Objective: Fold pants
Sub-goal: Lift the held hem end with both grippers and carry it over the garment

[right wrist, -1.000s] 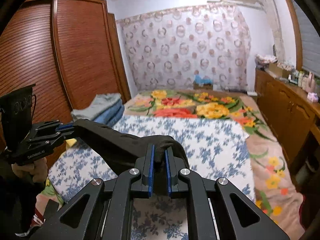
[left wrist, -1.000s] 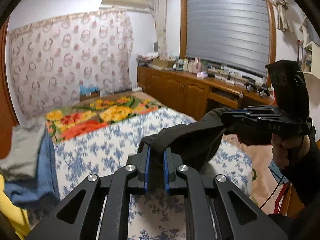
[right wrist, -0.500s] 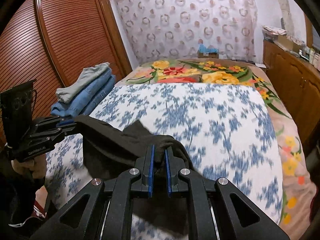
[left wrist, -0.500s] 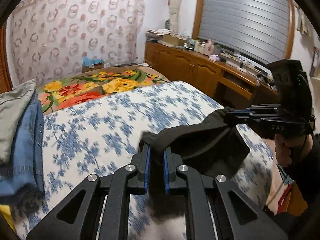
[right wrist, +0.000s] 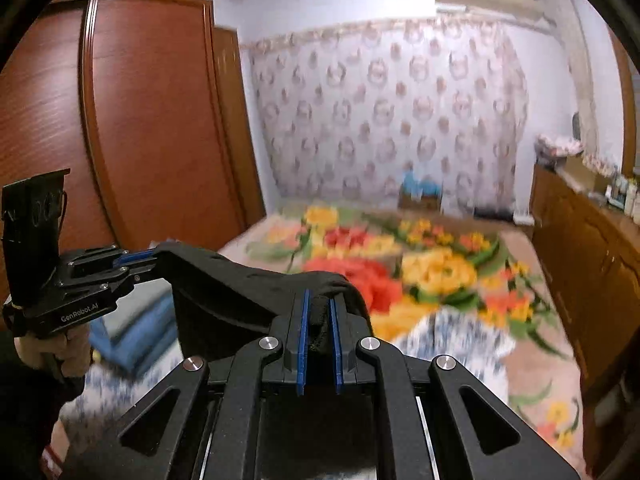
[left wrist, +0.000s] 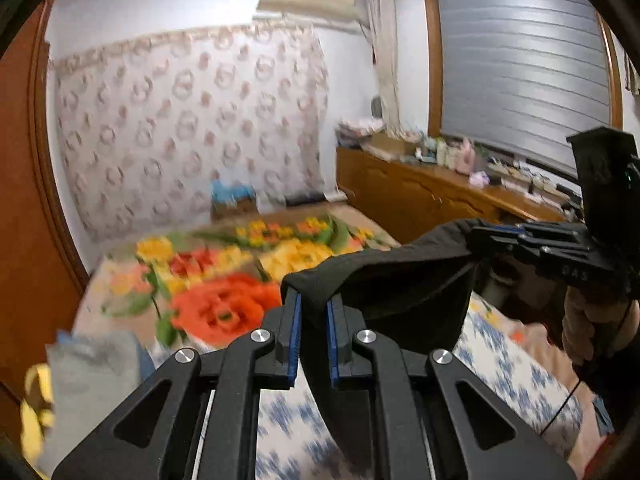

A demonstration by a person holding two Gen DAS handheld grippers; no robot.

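Left gripper (left wrist: 311,312), at the bottom centre of its own view, is clamped on one end of the black pants (left wrist: 400,280); right gripper (right wrist: 319,312), likewise low and centred in its view, pinches the other end. Between them the pants hang stretched in the air above the bed (left wrist: 520,376), sagging in a dark fold at centre right of the left view. Folded blue and grey clothes (left wrist: 92,360) lie at lower left. Farther back, a flowered blanket (right wrist: 400,264) covers the bed. Beyond stand a wooden wardrobe (right wrist: 140,120) at the left and a patterned curtain (right wrist: 380,112) at the upper centre.
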